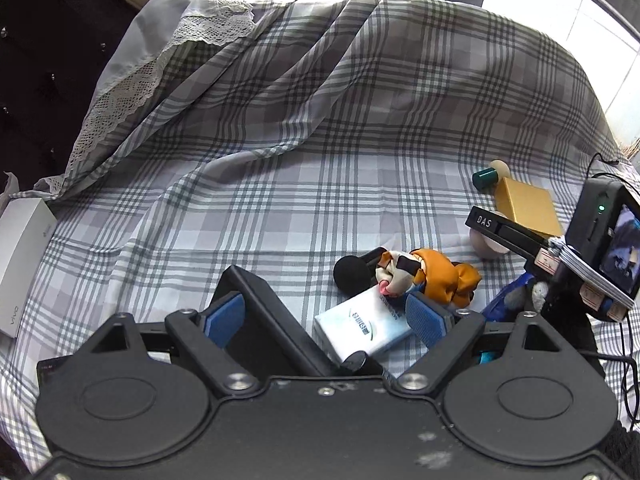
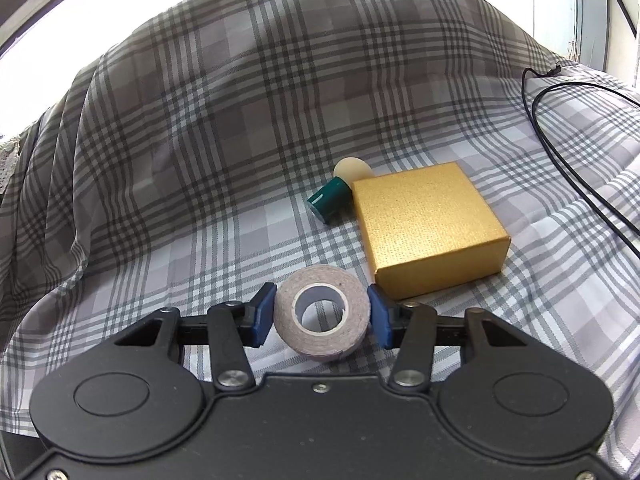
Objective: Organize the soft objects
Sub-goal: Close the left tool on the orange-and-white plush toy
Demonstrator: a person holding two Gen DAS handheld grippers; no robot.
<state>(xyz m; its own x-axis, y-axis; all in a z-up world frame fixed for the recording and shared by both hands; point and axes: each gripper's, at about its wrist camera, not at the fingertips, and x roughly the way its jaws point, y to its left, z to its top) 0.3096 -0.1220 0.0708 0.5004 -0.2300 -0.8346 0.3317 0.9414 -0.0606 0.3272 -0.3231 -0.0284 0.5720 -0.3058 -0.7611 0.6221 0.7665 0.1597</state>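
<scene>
Left view: from my left claw (image 1: 324,316), looking steeply down and forward across the plaid sheet (image 1: 320,140), toward the lace-edged pillow (image 1: 132,80).
Left nearness: close over the sheet, the tissue pack (image 1: 360,330) right under my fingers.
Right view: from my right claw (image 2: 322,314), tilted down at the sheet (image 2: 240,120), very close.
Shared: gold box (image 1: 528,208) (image 2: 432,224), green cap (image 1: 486,178) (image 2: 330,200), same plaid.
Cross-sight: my right claw (image 1: 496,226) shows at the left view's right edge.
</scene>
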